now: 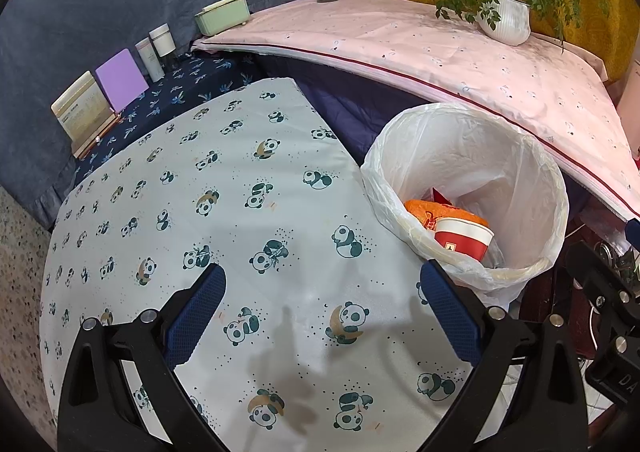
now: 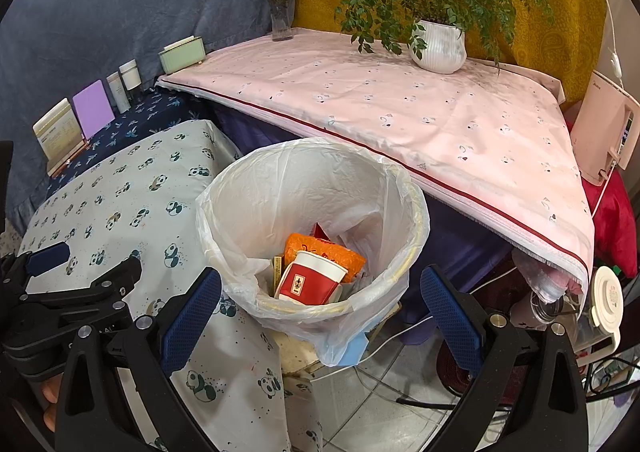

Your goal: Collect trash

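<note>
A trash bin lined with a white plastic bag [image 1: 520, 155] [image 2: 248, 187] stands beside the panda-print table [image 1: 224, 211] [image 2: 120, 203]. Inside lie a red and white paper cup [image 1: 462, 242] [image 2: 310, 282] and an orange snack wrapper [image 1: 428, 211] [image 2: 320, 250]. My left gripper [image 1: 322, 312] is open and empty above the panda cloth, left of the bin. My right gripper [image 2: 320, 316] is open and empty, hovering just in front of the bin's near rim. The left gripper also shows in the right wrist view [image 2: 72, 272].
A pink-covered table [image 1: 460, 59] [image 2: 400, 111] holds a potted plant [image 2: 440, 45] and a flower vase [image 2: 282, 17]. A green box [image 1: 222, 15], jars [image 1: 162, 39], a purple card [image 1: 122, 79] and a calendar [image 1: 82, 111] line the back. Cables and a kettle [image 2: 604, 304] sit on the floor at right.
</note>
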{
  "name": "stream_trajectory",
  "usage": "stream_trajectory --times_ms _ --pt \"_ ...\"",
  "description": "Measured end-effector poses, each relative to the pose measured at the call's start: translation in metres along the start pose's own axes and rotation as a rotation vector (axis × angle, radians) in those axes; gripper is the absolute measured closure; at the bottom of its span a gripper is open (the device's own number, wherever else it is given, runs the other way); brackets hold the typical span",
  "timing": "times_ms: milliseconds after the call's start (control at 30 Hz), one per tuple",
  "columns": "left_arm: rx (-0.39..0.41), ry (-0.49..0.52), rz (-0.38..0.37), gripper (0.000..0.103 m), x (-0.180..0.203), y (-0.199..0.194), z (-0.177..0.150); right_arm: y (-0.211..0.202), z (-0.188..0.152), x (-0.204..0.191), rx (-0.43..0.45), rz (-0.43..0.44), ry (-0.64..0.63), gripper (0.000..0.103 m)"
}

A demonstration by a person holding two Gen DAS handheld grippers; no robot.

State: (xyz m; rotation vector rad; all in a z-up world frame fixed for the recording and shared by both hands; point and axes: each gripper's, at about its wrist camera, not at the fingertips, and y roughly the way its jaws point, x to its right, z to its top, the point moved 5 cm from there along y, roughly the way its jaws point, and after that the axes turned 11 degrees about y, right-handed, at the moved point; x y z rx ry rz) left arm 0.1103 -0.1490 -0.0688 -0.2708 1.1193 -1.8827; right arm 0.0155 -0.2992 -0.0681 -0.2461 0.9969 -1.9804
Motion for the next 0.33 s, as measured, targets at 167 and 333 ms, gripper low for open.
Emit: stream_trajectory --times_ms 167,333 --pt "0.004 -0.004 -0.008 0.01 0.0005 0.0006 0.0008 0.0005 0.0 0.0004 -0.002 0.0 0.0 0.007" --pt "0.014 0.007 -0.029 0.01 0.0043 0.0016 0.0015 0.0016 -0.0014 0.0012 0.002 0.004 0.007 0.007"
